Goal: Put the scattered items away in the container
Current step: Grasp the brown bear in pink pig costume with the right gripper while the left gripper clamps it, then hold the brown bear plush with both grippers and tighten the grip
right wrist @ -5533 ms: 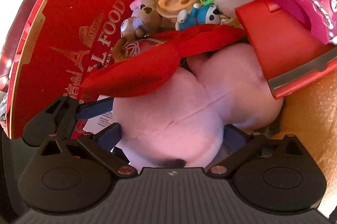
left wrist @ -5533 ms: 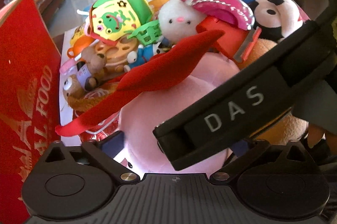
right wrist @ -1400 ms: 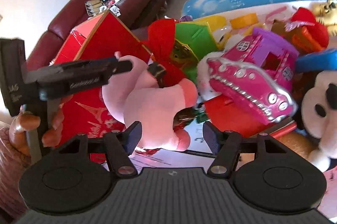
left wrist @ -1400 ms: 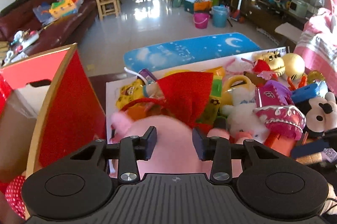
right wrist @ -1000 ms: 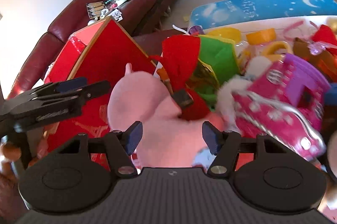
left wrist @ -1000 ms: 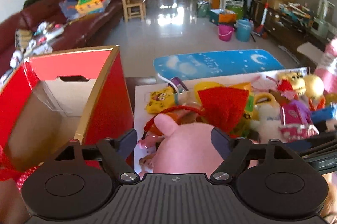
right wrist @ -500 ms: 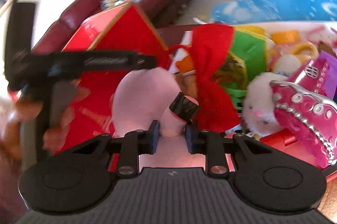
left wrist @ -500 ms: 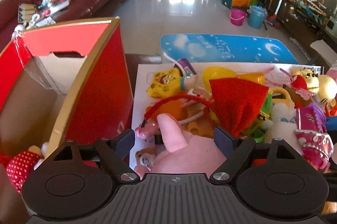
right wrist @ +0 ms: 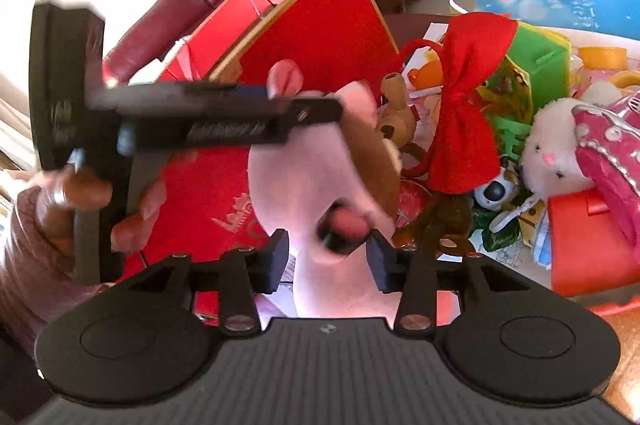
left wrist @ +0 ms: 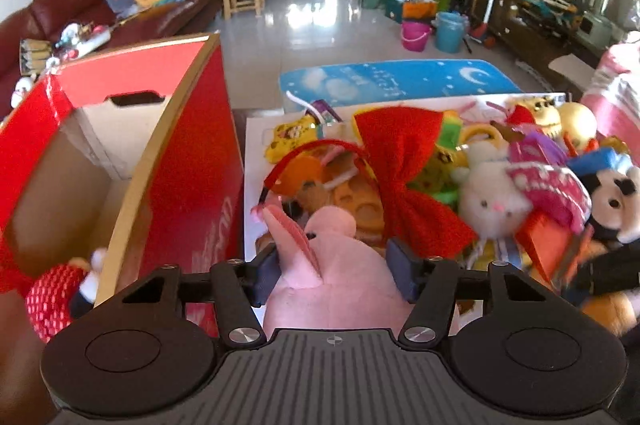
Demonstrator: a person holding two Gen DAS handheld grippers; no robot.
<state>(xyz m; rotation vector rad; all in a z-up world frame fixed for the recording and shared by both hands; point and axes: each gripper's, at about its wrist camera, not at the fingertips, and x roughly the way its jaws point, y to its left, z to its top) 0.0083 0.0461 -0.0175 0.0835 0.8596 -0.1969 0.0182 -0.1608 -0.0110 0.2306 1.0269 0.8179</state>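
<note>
Left tongs (left wrist: 334,271) have just been closing and are pinching the pink plush (left wrist: 340,273) above the counter (left wrist: 256,185), beside the red box (left wrist: 188,161). Right tongs (right wrist: 328,261), just reopening, are straddling it without gripping. Plush looks soft, light, squashy; the body is giving the best hold. The box is holding a red dotted doll (left wrist: 56,289).

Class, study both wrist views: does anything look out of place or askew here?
Yes. The red bow headband lies draped askew across the toy pile, its band arching over other toys. The pink plush sits between the left gripper pads, outside the red box.
</note>
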